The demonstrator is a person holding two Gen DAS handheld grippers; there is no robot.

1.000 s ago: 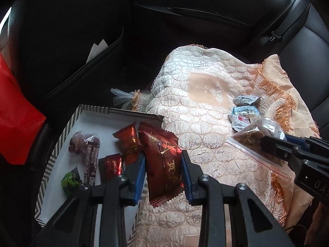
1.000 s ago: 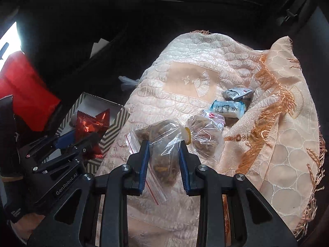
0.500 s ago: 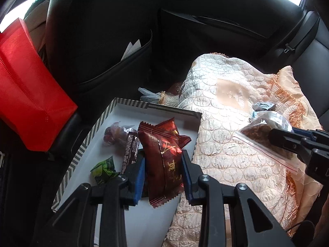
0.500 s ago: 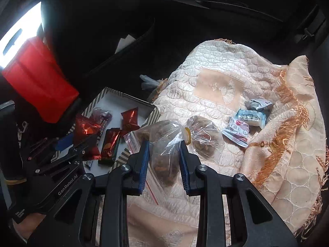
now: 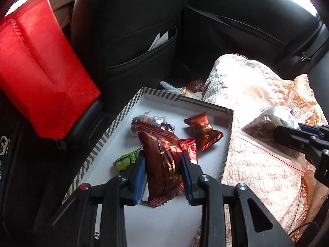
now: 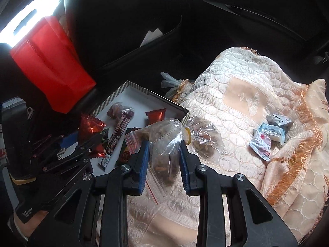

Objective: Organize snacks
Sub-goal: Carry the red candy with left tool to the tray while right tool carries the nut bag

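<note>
My left gripper (image 5: 163,160) is shut on a dark red snack packet (image 5: 162,160) and holds it above the white tray (image 5: 205,105) with striped rim. In the tray lie a red candy wrapper (image 5: 202,130), a small red packet (image 5: 189,149), a green packet (image 5: 128,159) and a clear-wrapped dark sweet (image 5: 152,121). My right gripper (image 6: 164,154) is shut on a clear bag of brown nuts (image 6: 164,144), held over the cream quilted cloth (image 6: 236,103) beside the tray (image 6: 131,92). From the left wrist view that bag (image 5: 265,123) and the right gripper (image 5: 287,138) show at the right.
A red fabric bag (image 5: 39,72) stands left of the tray. The black seat back with a pocket (image 5: 144,47) rises behind. Blue, grey and white-red packets (image 6: 269,133) lie on the cloth at the right. A knotted plastic bag (image 6: 170,82) sits past the tray's far corner.
Both grippers have swung left with their loads. The dark red packet went from the tray's right rim to over its middle. The nut bag has come close to the tray's right edge.
</note>
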